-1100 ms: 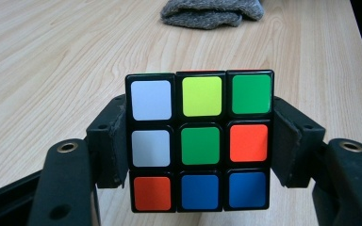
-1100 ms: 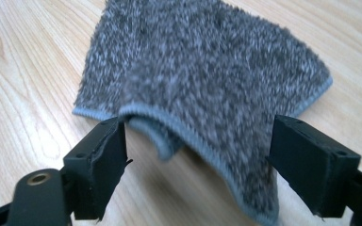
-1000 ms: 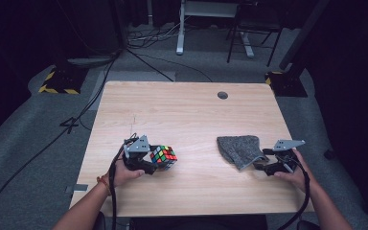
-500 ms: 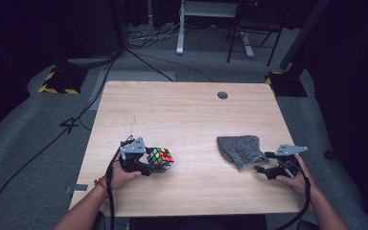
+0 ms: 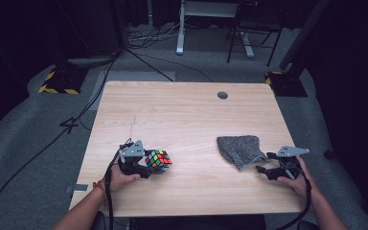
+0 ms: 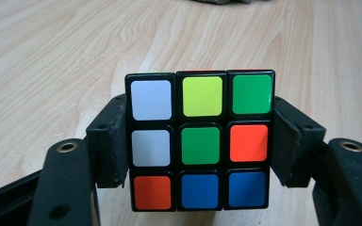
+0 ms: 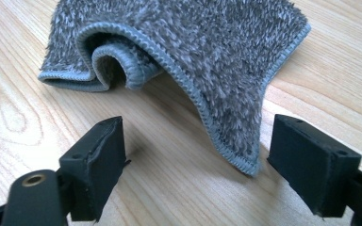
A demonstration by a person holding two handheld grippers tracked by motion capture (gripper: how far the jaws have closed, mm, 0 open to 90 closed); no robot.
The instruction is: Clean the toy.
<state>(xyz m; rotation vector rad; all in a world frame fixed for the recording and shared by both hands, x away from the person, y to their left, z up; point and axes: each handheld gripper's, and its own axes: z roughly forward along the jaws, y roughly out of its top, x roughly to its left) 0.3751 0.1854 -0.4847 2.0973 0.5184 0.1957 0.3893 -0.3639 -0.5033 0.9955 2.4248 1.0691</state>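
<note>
My left gripper lies low at the table's near left, clamped on the cube. My right gripper sits level, jaws spread, just short of the cloth at the near right.

High view overlooks the table from above; gripper views sit close, sharing its wood.

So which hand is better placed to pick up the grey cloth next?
The right. Its tool is open just short of the grey cloth, a corner between its pads, while the left tool grips the puzzle cube.
</note>
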